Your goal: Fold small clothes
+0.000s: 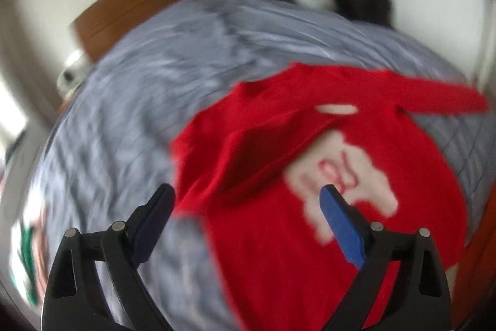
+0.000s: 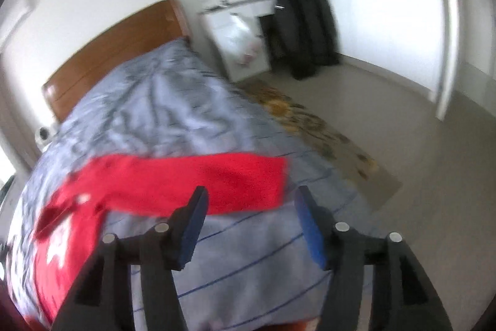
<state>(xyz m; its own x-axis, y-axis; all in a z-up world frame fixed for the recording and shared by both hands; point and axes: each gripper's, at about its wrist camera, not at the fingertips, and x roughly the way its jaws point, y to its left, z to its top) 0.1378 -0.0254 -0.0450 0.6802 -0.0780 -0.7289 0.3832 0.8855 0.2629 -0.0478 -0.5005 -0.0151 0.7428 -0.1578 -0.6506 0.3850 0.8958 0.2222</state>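
A small red long-sleeved top with a white print on its chest lies on the grey bed cover. One sleeve is folded across its body, the other stretches out to the right. My left gripper is open and empty, hovering above the folded sleeve and the print. In the right wrist view the outstretched sleeve lies flat across the cover. My right gripper is open and empty, just short of the sleeve's cuff end.
A wooden headboard stands at the far end of the bed. To the right are the bed's edge, a patterned rug, a white cabinet and dark hanging clothes. Other cloth lies at the left.
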